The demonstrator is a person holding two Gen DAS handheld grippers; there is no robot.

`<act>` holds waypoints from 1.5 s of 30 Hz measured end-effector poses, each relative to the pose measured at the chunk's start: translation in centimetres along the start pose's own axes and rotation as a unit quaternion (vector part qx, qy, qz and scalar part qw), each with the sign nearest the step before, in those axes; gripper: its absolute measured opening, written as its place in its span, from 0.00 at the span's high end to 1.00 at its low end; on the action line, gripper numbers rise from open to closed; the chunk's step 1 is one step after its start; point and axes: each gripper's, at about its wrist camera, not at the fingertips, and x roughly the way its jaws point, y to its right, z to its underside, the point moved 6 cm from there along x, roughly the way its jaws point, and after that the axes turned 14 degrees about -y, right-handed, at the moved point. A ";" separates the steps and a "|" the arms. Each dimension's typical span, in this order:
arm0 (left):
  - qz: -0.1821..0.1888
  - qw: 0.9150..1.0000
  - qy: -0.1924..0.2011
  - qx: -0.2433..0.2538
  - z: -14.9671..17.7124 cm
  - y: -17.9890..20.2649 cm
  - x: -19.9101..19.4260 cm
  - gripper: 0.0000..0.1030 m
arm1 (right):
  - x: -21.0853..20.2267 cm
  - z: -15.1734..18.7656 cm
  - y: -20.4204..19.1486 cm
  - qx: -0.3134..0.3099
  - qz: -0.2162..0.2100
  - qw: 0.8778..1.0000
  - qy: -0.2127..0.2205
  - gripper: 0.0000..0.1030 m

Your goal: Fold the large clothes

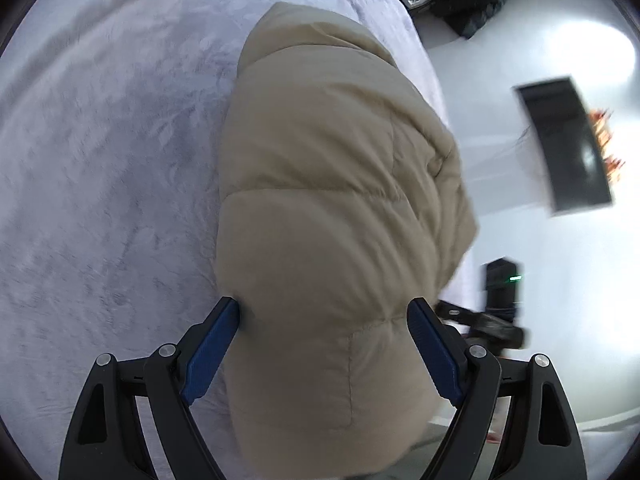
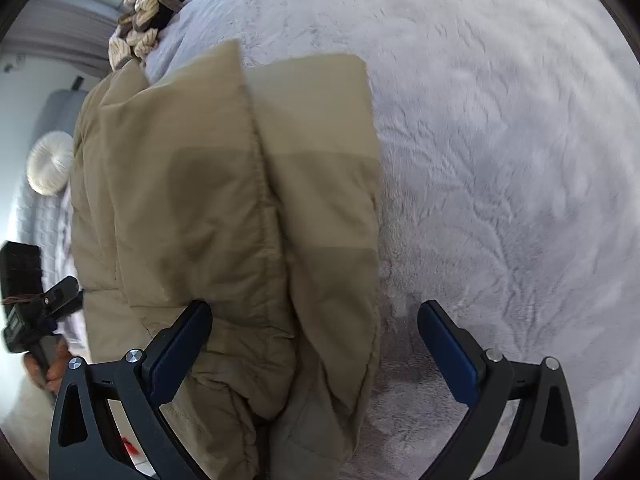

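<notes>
Beige puffer jacket [image 1: 332,208] lies bundled on a lavender plush blanket [image 1: 108,168].

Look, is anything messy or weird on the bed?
Nothing looks broken or spilled. The puffy beige quilted jacket lies bunched near the edge of the fuzzy lavender blanket, partly hanging off it. Both claws, left and right, are open around it.

Left gripper [image 1: 323,314]: jaws spread wide, the 2 blue pads [image 1: 210,350] angled outward, both black linkages visible. Right gripper [image 2: 314,318]: jaws likewise spread wide, blue pads [image 2: 450,350] apart. In the right wrist view the person's hand [image 2: 48,368] grips the handle of the left gripper at frame left.
</notes>
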 end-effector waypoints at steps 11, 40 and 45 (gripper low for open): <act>0.083 0.996 -0.045 0.005 -1.2 -2.9 2.8 0.16 | 2.2 -0.8 1.0 -0.022 -0.151 0.988 -0.036 0.00; 0.024 0.999 -0.018 0.020 -2.1 2.7 8.2 0.19 | 4.7 -3.8 -2.2 0.007 -0.238 0.970 -0.055 0.35; 0.031 0.998 -0.003 0.052 -2.1 4.8 7.5 0.19 | 3.0 -3.2 -3.0 -0.009 -0.243 0.970 -0.024 0.49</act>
